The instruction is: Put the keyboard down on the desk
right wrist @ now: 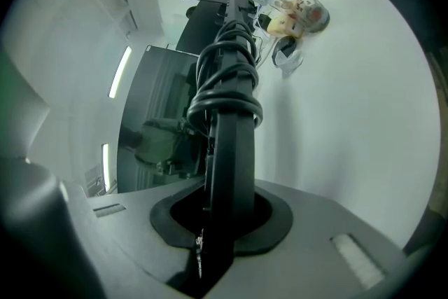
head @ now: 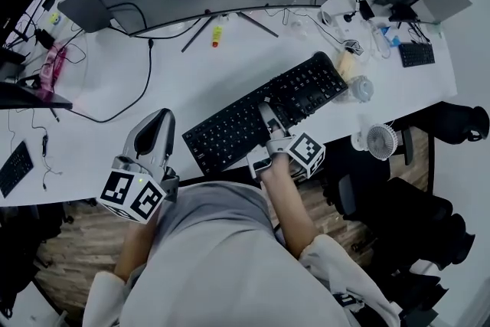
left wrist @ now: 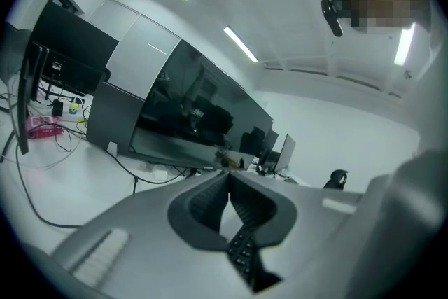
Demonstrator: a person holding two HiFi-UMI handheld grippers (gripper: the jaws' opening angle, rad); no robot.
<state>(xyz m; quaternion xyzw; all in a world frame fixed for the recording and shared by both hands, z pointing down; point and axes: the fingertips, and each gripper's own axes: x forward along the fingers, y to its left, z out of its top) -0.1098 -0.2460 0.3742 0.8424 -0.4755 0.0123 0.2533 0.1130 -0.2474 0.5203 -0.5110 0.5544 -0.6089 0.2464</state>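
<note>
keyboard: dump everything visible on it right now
The keyboard is black, full-size, with pale key legends, plastic by its look. It runs slantwise across the white desk, far end by a clear jar. The right gripper is shut on its near long edge. In the right gripper view it shows edge-on, its black cable coiled round it. Whether it rests on the desk is unclear.

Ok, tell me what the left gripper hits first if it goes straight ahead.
Most likely the wide monitor: the left gripper, jaws together, aims at its lower edge. It tilts slightly down, so the white desk or the black cable might come first; depth is unclear.
</note>
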